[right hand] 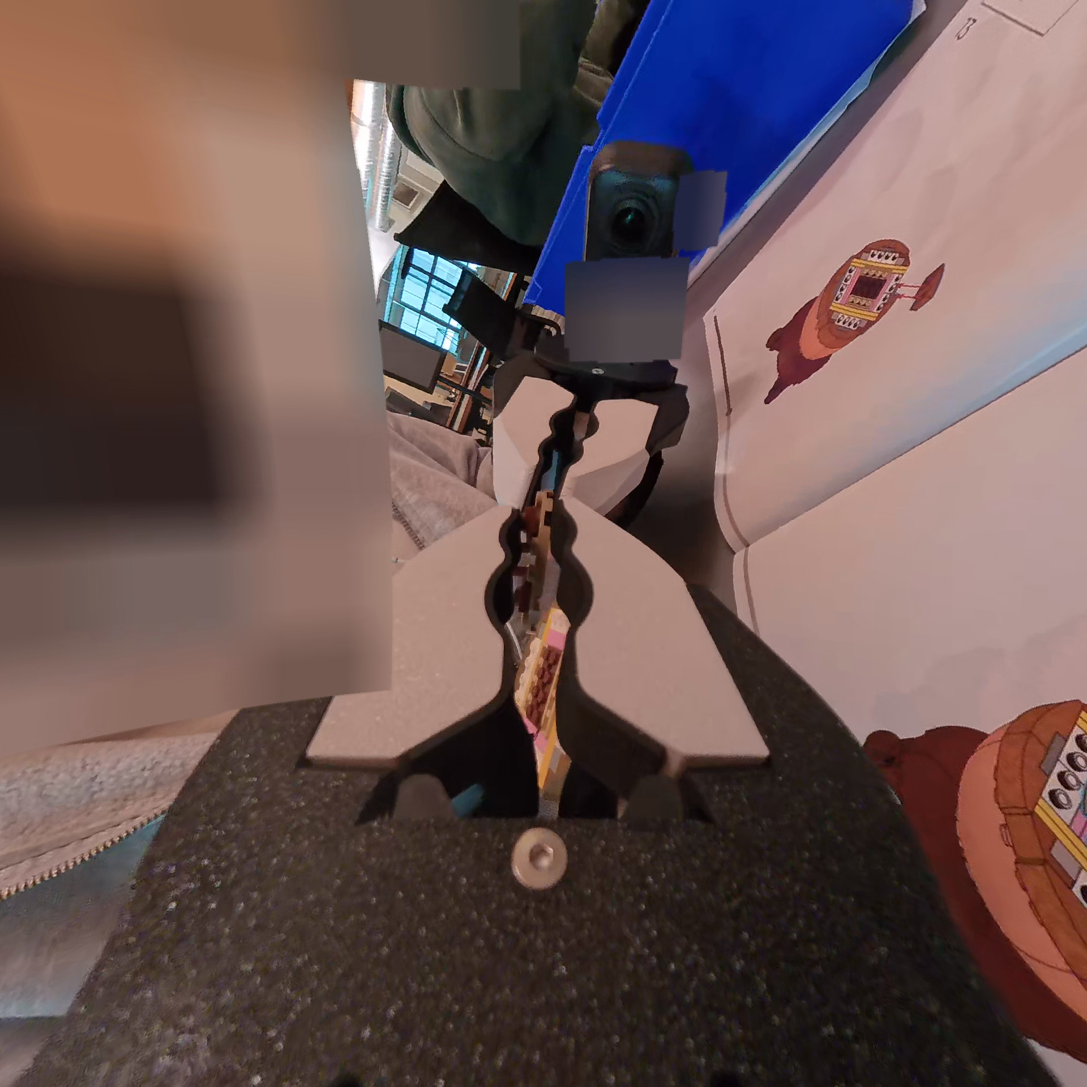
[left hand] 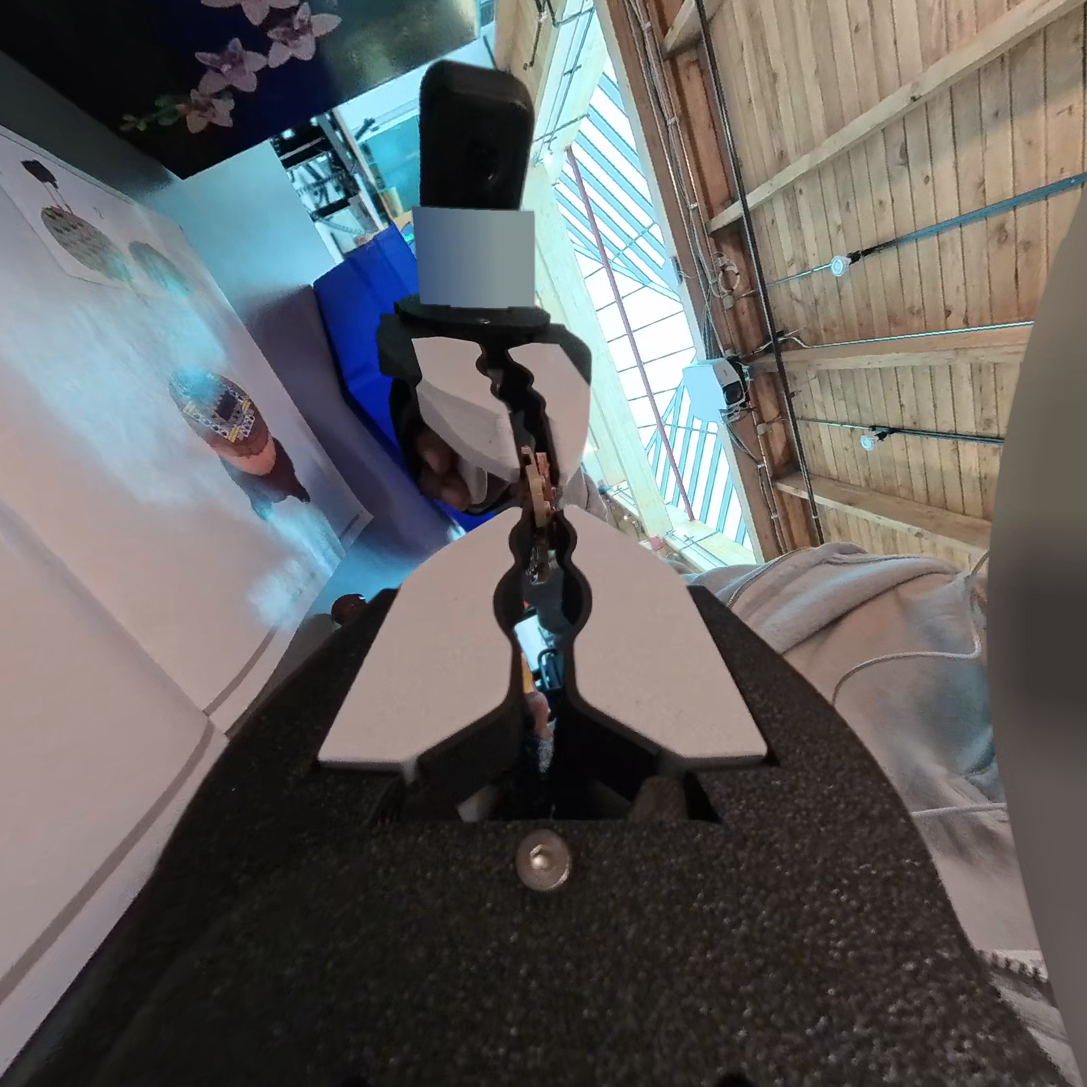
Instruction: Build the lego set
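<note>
My two grippers point at each other, tips almost touching, held up in the air. My right gripper (right hand: pixel 538 520) is shut on a flat lego assembly (right hand: pixel 544 670) of yellow, pink, dark red and tan bricks that runs along its fingers. My left gripper (left hand: pixel 541 526) is shut on a small tan lego piece (left hand: pixel 537 485) that sticks out of its tips toward the right gripper (left hand: pixel 529 464). In the right wrist view the left gripper (right hand: pixel 544 494) meets the assembly's tan end. Whether the piece and the assembly are joined is hidden by the fingers.
An open instruction booklet (left hand: pixel 147 441) with pictures of the model lies beside the grippers; it also shows in the right wrist view (right hand: pixel 882 529). A blue bin (right hand: pixel 735 88) stands behind it. A person's grey sleeve (left hand: pixel 853 647) is close to the grippers. My left and right fingertips are right by each other.
</note>
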{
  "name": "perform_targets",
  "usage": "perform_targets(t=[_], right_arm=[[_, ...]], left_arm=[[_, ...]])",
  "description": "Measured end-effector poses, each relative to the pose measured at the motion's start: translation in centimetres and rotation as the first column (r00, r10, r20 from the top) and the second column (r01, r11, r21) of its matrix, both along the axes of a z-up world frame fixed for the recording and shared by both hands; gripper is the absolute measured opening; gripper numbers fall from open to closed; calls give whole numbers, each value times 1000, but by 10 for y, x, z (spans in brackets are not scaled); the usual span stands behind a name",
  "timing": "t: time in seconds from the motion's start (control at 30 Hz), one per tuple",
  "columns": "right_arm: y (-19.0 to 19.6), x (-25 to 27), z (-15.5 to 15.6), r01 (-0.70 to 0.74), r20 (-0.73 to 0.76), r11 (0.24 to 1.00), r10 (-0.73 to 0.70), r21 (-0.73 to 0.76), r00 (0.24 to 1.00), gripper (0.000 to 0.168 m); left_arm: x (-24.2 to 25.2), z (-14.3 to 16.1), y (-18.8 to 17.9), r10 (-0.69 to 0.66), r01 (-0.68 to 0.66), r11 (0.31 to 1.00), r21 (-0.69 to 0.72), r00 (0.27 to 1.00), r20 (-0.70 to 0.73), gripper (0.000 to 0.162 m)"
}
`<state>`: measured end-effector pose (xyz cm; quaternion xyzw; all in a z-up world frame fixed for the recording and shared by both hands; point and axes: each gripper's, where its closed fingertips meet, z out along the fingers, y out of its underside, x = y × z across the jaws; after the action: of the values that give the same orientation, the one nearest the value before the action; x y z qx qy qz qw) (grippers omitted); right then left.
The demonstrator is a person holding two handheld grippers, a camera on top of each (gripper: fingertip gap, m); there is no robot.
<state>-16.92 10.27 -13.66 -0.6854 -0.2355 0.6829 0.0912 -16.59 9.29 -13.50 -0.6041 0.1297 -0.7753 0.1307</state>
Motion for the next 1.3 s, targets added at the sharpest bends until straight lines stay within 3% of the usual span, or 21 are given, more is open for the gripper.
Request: perform_targets(t=[0.23,0.53,0.83,0.93,1.03,1.1,1.2,1.3], right_arm=[[1,-1,0,6,-8,1000,-6,2,1000,9],[-1,-1,-1,44,15,992,-46,115,999,8],[-6,-3,10,65,41,934,-85,351,995,7],[-9,-3,15,84,9,933,-93,349,996,7],[-10,-3,14,89,11,937,-98,338,995,7],[-11,-4,17,81,-2,941,-85,328,996,7],[-12,-3,31,89,-81,949,-68,301,994,31],[-9,0,26,96,-45,939,-86,329,995,19]], left_arm=[[0,-1,1,15,-15,1000,24,1000,-9,7],[3,-2,1,74,-51,971,235,993,-93,11],[2,3,0,248,-132,825,549,958,-143,7],[1,8,-3,256,-126,793,596,957,-139,7],[1,8,-4,230,-120,810,574,965,-122,7],[1,10,-7,178,-119,869,480,981,-80,7],[-2,15,-3,144,-148,955,258,989,36,6],[-3,13,-4,146,-150,957,247,989,34,6]])
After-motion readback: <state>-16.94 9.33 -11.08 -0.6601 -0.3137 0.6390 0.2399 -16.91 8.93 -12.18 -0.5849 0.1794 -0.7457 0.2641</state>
